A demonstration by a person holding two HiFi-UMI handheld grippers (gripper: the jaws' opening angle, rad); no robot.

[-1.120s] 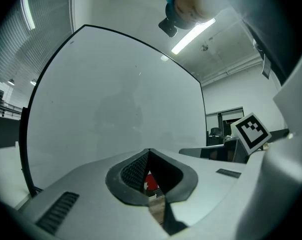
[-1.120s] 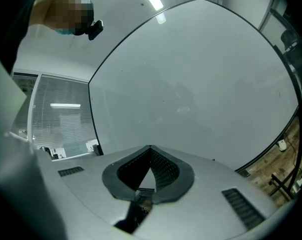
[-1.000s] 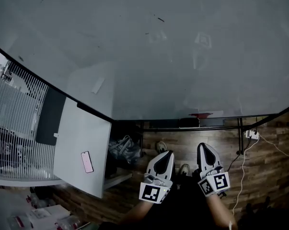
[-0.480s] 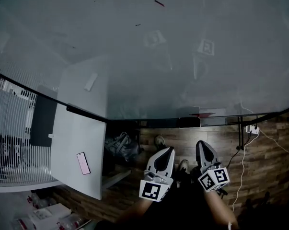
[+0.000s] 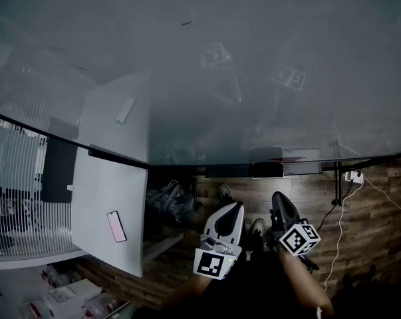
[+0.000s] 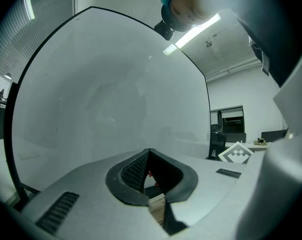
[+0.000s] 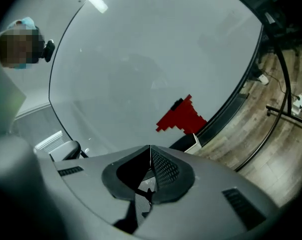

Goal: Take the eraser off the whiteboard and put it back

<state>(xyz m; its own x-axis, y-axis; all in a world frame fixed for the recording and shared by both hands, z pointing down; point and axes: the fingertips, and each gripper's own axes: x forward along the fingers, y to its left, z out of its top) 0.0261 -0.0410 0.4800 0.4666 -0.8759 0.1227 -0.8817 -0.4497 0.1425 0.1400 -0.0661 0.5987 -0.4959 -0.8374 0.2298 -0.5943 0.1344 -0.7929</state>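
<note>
The big whiteboard (image 5: 240, 72) fills the upper head view. At its lower edge sits a red eraser (image 5: 280, 158), with a dark block (image 5: 267, 170) just under it on the ledge. In the right gripper view the red eraser (image 7: 183, 116) lies on the board ahead of the jaws, a white block (image 7: 193, 141) below it. Both grippers hang low over the floor, short of the board. My left gripper (image 5: 237, 206) is shut and empty, its tips (image 6: 149, 151) meeting. The right gripper (image 5: 278, 197) is also shut with nothing in it, tips (image 7: 151, 148) together, its marker cube tilted.
A white panel (image 5: 114, 198) with a pink phone (image 5: 116, 226) on it stands at the left, beside a white grille (image 5: 14, 185). A dark bag (image 5: 170, 205) lies under the board. A black stand leg (image 5: 334, 185), a power strip (image 5: 353, 176) and cables are at the right on the wooden floor.
The right gripper has sunk and rolled, so its marker cube now sits tilted. The board's lower edge and eraser sit slightly lower-right in view. The left gripper has hardly shifted in view.
</note>
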